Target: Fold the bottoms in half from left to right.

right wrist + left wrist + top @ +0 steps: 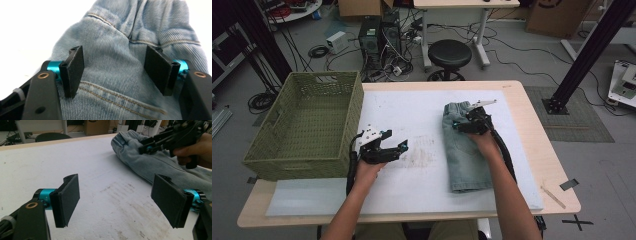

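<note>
In the high view, no readable writing shows on anything. A folded pair of denim shorts point(464, 147), pale blue and soft-edged, lies lengthwise on the white foam mat point(412, 115) that covers the light wooden table point(539, 150). The right gripper point(468, 125) is over the upper end of the shorts, its black body angular and hard against the cloth. The left gripper point(399, 148) hovers over bare mat well to the left of the shorts, jaws apart with nothing between them. Left of that gripper stands a green woven basket point(307, 127), rectangular, with an open lattice band near its rim.

In the left gripper view, the flat black pads point(68, 198) stand wide apart over the mat, which is grainy and marked with brownish scuffs (mostly between and ahead of the pads). The shorts point(140, 160) lie ahead and to the right of the pads, a rounded fold nearest, with the right gripper point(150, 146) above them.

In the right gripper view, the pads point(73, 70) are spread, with the shorts point(117, 50) between and beyond them; whether they press the cloth I cannot tell. The denim shows a fine diagonal twill, tan double stitching and puckered seams.
</note>
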A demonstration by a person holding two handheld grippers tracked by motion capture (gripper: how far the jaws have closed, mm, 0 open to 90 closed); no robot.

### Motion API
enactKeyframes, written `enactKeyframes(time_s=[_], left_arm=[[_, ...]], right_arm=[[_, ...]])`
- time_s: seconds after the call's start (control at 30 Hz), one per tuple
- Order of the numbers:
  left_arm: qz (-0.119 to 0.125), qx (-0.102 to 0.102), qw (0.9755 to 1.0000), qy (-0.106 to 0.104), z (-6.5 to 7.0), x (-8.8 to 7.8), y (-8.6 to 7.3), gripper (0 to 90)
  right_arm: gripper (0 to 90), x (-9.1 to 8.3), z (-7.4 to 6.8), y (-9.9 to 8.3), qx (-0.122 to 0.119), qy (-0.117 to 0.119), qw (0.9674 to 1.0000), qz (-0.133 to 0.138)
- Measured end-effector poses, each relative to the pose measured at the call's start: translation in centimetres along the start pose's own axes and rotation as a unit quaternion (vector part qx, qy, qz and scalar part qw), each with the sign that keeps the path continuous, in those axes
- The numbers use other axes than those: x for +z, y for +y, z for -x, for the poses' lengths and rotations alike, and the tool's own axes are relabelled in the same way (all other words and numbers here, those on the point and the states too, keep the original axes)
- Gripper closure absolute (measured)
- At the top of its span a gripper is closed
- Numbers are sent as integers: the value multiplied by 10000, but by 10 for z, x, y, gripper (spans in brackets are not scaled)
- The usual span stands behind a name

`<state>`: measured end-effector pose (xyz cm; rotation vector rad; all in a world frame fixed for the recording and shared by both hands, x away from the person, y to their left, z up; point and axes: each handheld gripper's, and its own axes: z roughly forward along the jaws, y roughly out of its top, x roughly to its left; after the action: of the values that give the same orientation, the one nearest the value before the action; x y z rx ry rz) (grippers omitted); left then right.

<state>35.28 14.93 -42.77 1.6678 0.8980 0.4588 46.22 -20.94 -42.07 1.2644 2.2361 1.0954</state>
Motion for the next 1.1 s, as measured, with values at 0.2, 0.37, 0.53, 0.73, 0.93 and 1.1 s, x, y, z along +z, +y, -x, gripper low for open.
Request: enactKeyframes(time_s=[0.2,0.37,0.53,0.73,0.93,1.1], left_arm=[[48,-17,10000,-6,-1,-1,1,231],[19,-37,10000,-19,1,0,0,231],[16,-37,10000,-16,0,0,0,231],[-26,-13,10000,2,0,-2,0,231],[-23,0,10000,21,0,-4,0,231],[-4,-2,10000,27,-1,-4,0,231]], right_arm=[[343,-36,14,-6,330,279,9970,635],[365,-33,20,-16,311,90,9990,297],[366,-9,14,-21,89,-180,9994,-289],[370,0,8,-25,-207,-537,9972,-477],[370,-2,10,-30,-134,-480,9982,-331],[326,-18,12,-27,144,-240,9995,-125]])
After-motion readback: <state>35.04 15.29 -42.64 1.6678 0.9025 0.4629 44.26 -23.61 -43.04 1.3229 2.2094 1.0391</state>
